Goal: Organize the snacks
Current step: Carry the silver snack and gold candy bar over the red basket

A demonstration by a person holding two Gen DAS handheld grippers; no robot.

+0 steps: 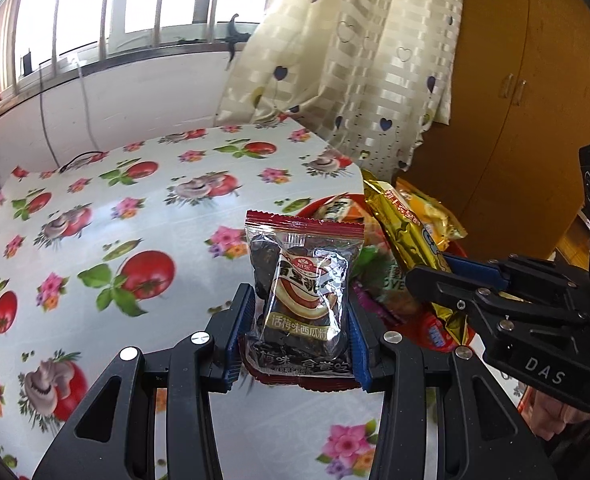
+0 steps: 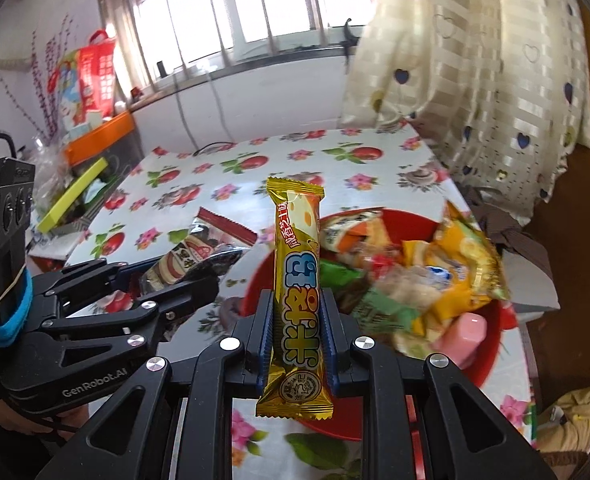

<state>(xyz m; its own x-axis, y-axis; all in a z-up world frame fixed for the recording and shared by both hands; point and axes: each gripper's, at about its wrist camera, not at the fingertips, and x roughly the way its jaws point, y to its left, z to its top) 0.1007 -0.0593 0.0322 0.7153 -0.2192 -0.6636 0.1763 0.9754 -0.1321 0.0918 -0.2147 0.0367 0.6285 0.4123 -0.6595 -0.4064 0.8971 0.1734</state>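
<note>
My left gripper (image 1: 301,320) is shut on a clear packet of dark melon seeds with red ends (image 1: 301,292), held upright above the table. It also shows in the right wrist view (image 2: 199,252). My right gripper (image 2: 297,320) is shut on a long gold snack bar (image 2: 297,292), held upright over the near rim of the red bowl (image 2: 491,344). The gold bar also shows in the left wrist view (image 1: 403,232). The bowl holds several mixed snack packets (image 2: 427,276).
The table has a white cloth with tomato and flower prints (image 1: 115,208). A heart-print curtain (image 1: 355,60) hangs behind the far right corner. A wooden cabinet (image 1: 535,100) stands at the right. Boxes and bags (image 2: 83,92) sit at the left.
</note>
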